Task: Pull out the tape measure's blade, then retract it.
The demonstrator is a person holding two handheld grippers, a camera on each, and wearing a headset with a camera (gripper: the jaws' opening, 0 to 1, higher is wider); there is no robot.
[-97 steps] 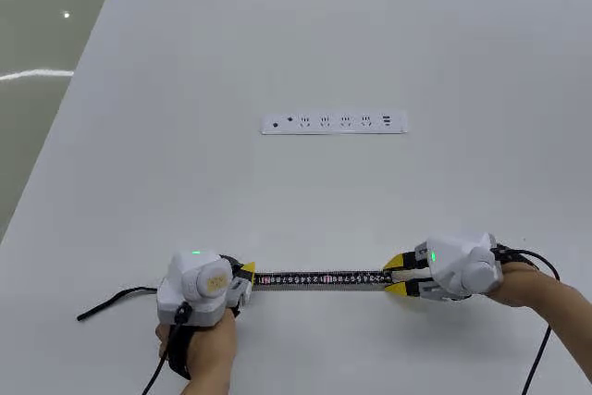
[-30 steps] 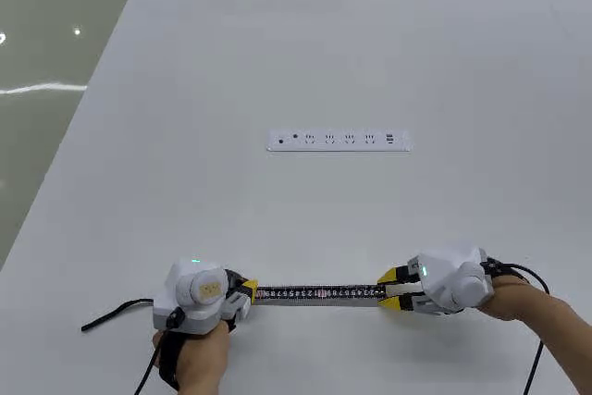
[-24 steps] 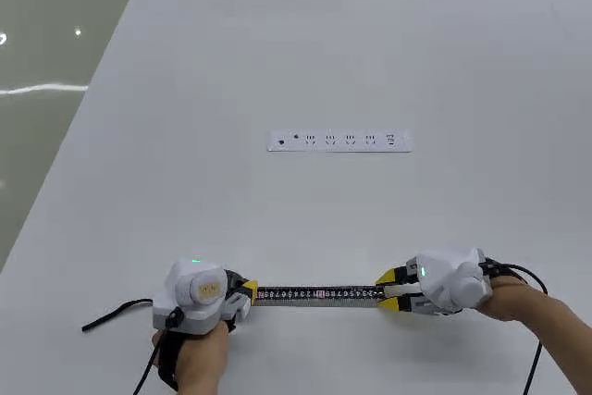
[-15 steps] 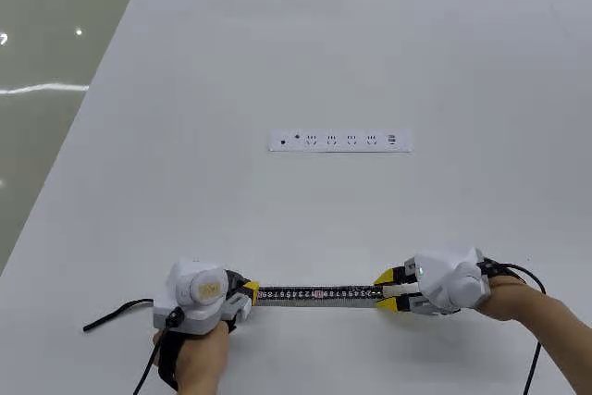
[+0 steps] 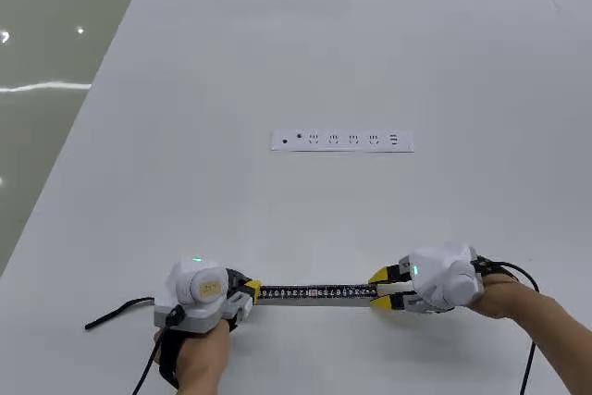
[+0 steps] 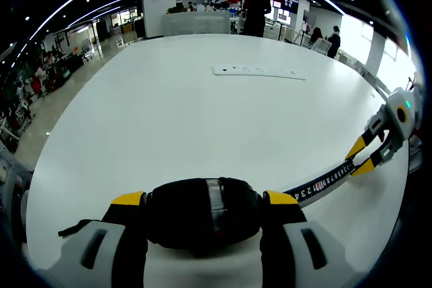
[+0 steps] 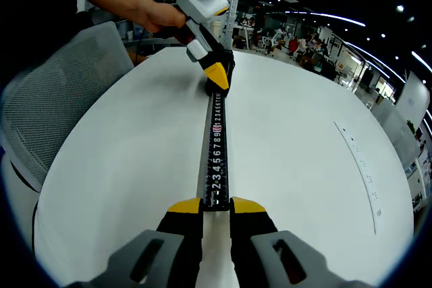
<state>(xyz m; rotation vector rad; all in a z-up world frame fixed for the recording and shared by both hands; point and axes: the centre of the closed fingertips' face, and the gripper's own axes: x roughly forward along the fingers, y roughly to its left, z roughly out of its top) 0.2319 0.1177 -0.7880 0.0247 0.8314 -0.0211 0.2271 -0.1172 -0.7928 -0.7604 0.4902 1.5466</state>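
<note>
Black tape measure (image 6: pixel 202 210) in left tool (image 5: pixel 248 291), single blade (image 7: pixel 216 160) in right tool (image 7: pixel 216 204)

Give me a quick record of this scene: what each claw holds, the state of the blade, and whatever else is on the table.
left claw: shut on the tape measure case
right claw: shut on the free end of the blade
blade state: pulled out, straight between the two claws, numbers facing up
surface: white table
other item: power strip, farther back, apart from the tape
task stage: blade out, not yet retracted
</note>
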